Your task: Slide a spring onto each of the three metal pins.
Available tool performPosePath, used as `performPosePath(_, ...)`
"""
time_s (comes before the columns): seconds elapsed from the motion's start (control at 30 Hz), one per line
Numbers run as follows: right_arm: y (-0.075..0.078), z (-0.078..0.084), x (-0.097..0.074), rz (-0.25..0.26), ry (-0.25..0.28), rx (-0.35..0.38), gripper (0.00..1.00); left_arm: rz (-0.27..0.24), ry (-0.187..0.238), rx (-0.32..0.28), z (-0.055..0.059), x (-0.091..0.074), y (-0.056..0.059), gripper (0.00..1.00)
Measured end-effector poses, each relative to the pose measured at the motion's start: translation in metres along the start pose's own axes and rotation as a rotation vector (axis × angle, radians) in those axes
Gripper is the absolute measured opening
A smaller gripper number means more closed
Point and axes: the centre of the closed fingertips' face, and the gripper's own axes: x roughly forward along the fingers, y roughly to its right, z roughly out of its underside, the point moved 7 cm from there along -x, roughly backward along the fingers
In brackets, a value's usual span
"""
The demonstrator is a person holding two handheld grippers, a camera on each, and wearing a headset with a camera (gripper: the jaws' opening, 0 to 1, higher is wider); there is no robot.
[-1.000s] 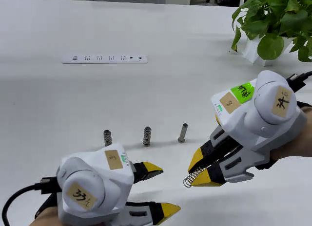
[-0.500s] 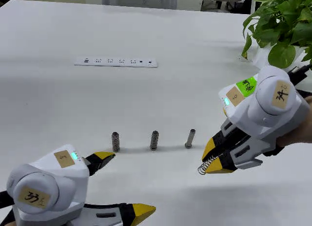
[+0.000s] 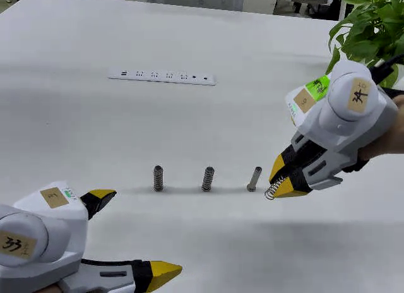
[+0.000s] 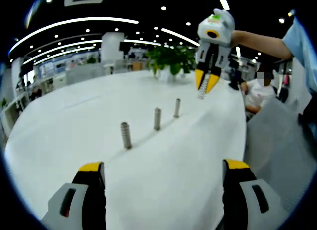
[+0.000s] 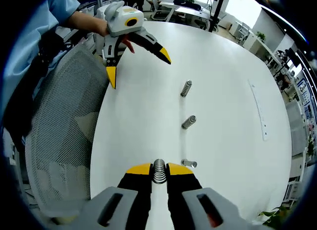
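Three metal pins stand in a row on the white table. The left pin (image 3: 158, 178) and the middle pin (image 3: 207, 179) each carry a spring. The right pin (image 3: 254, 179) is bare. My right gripper (image 3: 281, 181) is shut on a loose spring (image 3: 273, 189), which hangs just right of the bare pin and slightly above its top. In the right gripper view the spring (image 5: 158, 171) sits between the yellow fingertips, with the bare pin (image 5: 188, 163) close beyond. My left gripper (image 3: 136, 233) is open near the table's front left, with nothing in it.
A white power strip (image 3: 161, 76) lies farther back on the table. A potted green plant (image 3: 372, 29) stands at the back right. A mesh chair (image 5: 64, 136) sits beside the table's edge in the right gripper view.
My right gripper has carried the spring up and toward the bare right pin, closing most of the gap. My left gripper has dropped lower and to the left in the head view.
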Motion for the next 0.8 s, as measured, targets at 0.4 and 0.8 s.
performPosePath(0.4,0.031,0.007,0.001,0.018,-0.101,-0.068,0.12,-0.013,0.014,-0.01,0.002,-0.009,-0.002,1.0)
performPosePath(0.8,0.045,0.005,0.007,0.012,-0.14,-0.108,0.12,-0.01,0.014,-0.028,0.005,-0.009,-0.002,1.0)
